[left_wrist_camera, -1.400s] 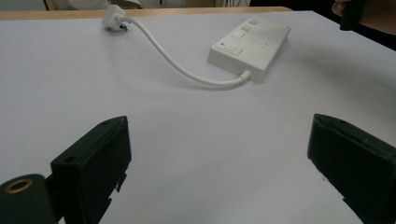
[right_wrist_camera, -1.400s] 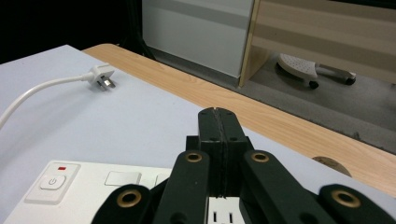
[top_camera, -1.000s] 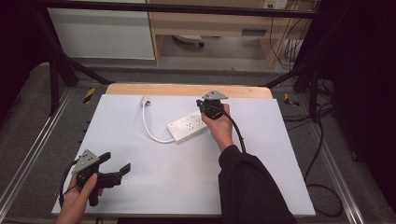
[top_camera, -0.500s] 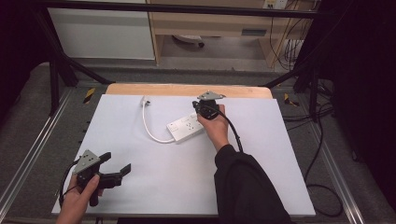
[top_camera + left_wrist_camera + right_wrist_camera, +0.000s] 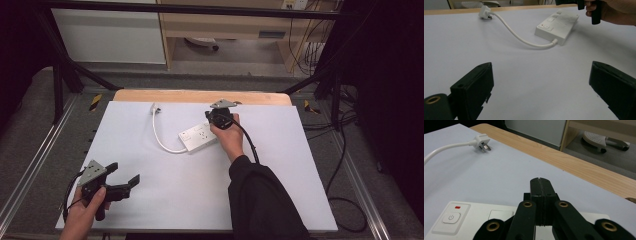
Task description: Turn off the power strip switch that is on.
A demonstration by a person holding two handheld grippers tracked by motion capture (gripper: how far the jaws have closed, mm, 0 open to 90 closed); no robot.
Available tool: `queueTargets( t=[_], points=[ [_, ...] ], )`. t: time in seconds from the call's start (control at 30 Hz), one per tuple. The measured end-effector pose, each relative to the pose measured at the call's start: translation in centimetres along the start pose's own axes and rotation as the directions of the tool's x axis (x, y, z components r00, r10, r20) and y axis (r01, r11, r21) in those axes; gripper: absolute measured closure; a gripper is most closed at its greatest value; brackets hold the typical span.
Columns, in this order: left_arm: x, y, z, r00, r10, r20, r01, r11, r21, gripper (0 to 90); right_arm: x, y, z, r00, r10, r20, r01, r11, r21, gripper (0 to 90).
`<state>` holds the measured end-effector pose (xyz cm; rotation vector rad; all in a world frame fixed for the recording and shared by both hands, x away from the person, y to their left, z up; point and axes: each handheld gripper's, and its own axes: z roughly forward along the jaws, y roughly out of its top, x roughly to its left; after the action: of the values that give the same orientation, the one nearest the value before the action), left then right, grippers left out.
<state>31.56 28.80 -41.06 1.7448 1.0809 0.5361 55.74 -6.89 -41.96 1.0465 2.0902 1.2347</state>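
Note:
A white power strip (image 5: 197, 137) lies on the white table top (image 5: 150, 200), its cable (image 5: 161, 137) curving to a white plug (image 5: 155, 107) near the far edge. My right gripper (image 5: 216, 119) hovers over the strip's right end, jaws shut together with nothing between them. In the right gripper view the shut jaws (image 5: 540, 187) stand above the strip (image 5: 474, 216), whose power button (image 5: 451, 217) sits at lower left; the plug (image 5: 481, 142) lies beyond. My left gripper (image 5: 122, 173) rests at the near left, open and empty. Its wide jaws (image 5: 544, 82) face the strip (image 5: 556, 26).
A wooden strip (image 5: 200, 96) runs along the table's far edge. Beyond it stand a white cabinet (image 5: 110, 30) and a wooden shelf (image 5: 235, 22). Metal rails (image 5: 30, 165) flank the table, and cables (image 5: 340, 165) trail on the floor at the right.
My right hand has shifted slightly to the left over the strip. The left gripper has stayed where it was.

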Motion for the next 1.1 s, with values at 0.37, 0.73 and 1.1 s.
queueTargets(
  t=[0.37,0.73,1.1],
  points=[
    [0.0,0.1,-0.1,1.0000,0.004,0.000,-0.004,1.0000,-0.003,5.6,0.3,-0.4,0.5,0.9999,0.003,-0.012,-0.002,1.000,0.028,90.0],
    [0.0,0.1,-0.1,1.0000,0.007,-0.003,-0.007,1.0000,-0.001,5.7,0.4,-0.9,0.8,0.9997,0.011,-0.022,-0.010,0.999,0.050,90.0],
    [0.0,0.1,-0.1,1.0000,0.007,-0.004,-0.007,1.0000,-0.004,5.7,1.1,-1.1,1.2,0.9990,0.007,-0.044,-0.004,0.998,0.062,90.0]
  ],
)
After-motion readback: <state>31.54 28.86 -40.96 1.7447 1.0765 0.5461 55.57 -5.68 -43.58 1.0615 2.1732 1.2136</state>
